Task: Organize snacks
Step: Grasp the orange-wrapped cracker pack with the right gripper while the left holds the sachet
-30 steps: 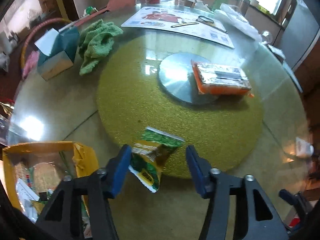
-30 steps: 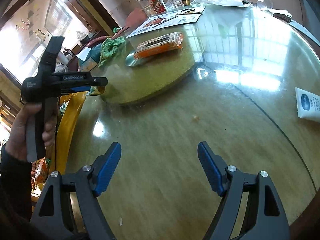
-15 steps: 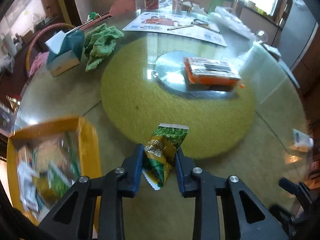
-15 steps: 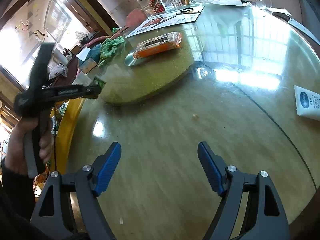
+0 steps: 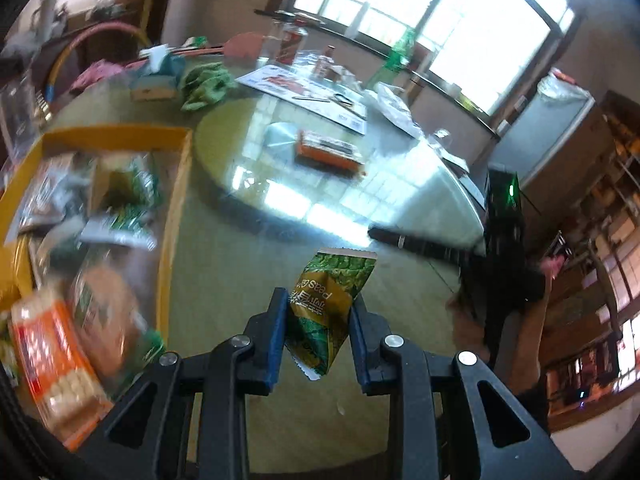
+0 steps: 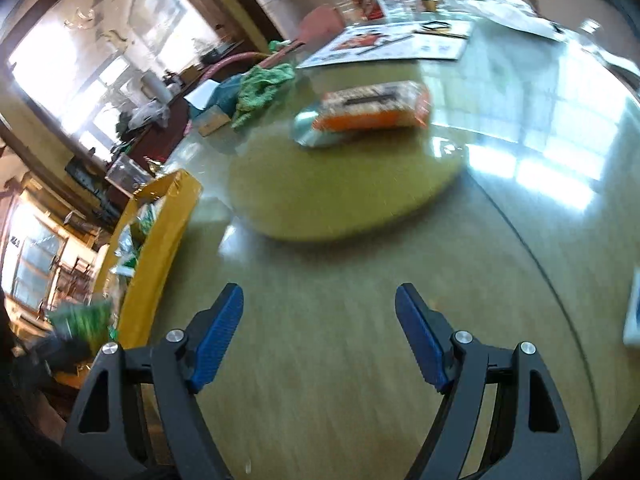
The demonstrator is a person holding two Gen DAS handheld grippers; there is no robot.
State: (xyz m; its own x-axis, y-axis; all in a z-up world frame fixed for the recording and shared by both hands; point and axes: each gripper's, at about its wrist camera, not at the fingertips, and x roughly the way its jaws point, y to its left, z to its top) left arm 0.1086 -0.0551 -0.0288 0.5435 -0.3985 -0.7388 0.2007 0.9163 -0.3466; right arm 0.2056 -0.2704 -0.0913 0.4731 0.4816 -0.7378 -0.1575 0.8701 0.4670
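My left gripper [image 5: 319,312] is shut on a green and yellow pea snack packet [image 5: 328,300] and holds it above the glass table, just right of the yellow box [image 5: 172,216]. The box holds several snack packs, among them an orange cracker pack [image 5: 52,368]. An orange snack pack [image 5: 326,152] lies on the round yellow turntable [image 5: 240,140]; it also shows in the right wrist view [image 6: 372,112]. My right gripper [image 6: 319,332] is open and empty above the table, right of the yellow box [image 6: 160,240].
A green cloth [image 5: 206,84], a tissue box [image 5: 158,76], bottles and a printed sheet [image 5: 304,88] lie at the table's far side. A white packet [image 6: 632,312] lies at the right edge. The other hand-held gripper [image 5: 496,240] shows at the right.
My left gripper shut on the pea packet, lifted it off the turntable edge and swung left toward the yellow box. My right gripper stayed open and moved toward the turntable.
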